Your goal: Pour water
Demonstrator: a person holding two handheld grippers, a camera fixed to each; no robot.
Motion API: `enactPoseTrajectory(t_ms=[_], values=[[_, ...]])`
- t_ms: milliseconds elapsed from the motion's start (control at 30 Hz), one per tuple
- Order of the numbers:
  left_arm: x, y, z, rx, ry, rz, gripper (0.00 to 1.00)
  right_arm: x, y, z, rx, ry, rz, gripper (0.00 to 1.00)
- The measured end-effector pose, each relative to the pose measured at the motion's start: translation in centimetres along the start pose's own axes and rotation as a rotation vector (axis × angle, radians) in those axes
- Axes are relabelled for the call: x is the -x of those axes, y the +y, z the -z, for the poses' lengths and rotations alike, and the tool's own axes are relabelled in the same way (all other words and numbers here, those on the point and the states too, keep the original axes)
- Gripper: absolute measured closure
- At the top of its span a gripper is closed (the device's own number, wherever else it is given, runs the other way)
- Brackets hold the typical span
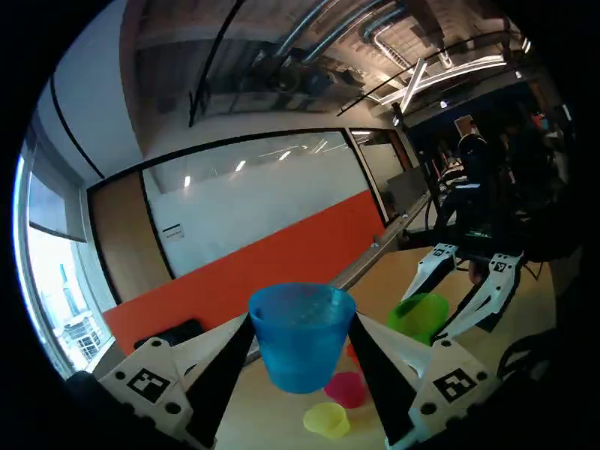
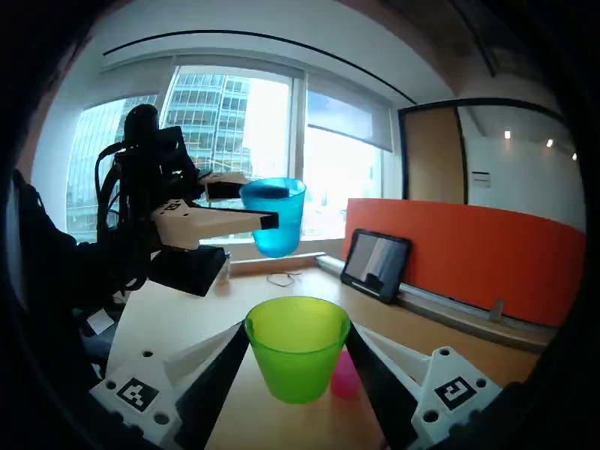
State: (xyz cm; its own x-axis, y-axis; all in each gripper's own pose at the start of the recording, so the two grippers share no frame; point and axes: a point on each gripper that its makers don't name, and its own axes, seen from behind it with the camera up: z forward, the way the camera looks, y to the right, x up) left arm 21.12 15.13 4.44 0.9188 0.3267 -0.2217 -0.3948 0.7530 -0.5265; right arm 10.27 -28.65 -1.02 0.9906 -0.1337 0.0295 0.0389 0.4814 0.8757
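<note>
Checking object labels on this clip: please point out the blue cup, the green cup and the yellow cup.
blue cup (image 1: 301, 341): left gripper view, on its front wall.
green cup (image 2: 298, 352): right gripper view, on its front wall.
yellow cup (image 1: 327, 420): left gripper view, on the middle of its visible body.

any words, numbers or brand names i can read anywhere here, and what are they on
No text here can be read.
The small white wall sign: too small and blurred to read.
The square black-and-white markers: patterns, no letters.
The tablet: nothing legible on its screen.
The blue cup and the green cup: no print visible.
</note>
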Motion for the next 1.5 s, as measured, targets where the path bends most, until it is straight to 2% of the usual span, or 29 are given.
enactPoseTrajectory(t_ms=[300,1233,1500], values=[[-1.3,-0.6,-0.3,-0.029,0.007,-0.113,0.15,0.1,-0.6,-0.5,-0.017,0.004,-0.004,0.08],[-4.6,-1.1,-0.5,-0.078,0.023,-0.429,0.15,0.5,-2.2,-1.9,-0.048,0.002,-0.001,0.08],[-5.2,-1.1,-0.7,-0.081,0.028,-0.497,0.15,0.4,-2.4,-2.2,-0.05,0.003,0.0,0.08]])
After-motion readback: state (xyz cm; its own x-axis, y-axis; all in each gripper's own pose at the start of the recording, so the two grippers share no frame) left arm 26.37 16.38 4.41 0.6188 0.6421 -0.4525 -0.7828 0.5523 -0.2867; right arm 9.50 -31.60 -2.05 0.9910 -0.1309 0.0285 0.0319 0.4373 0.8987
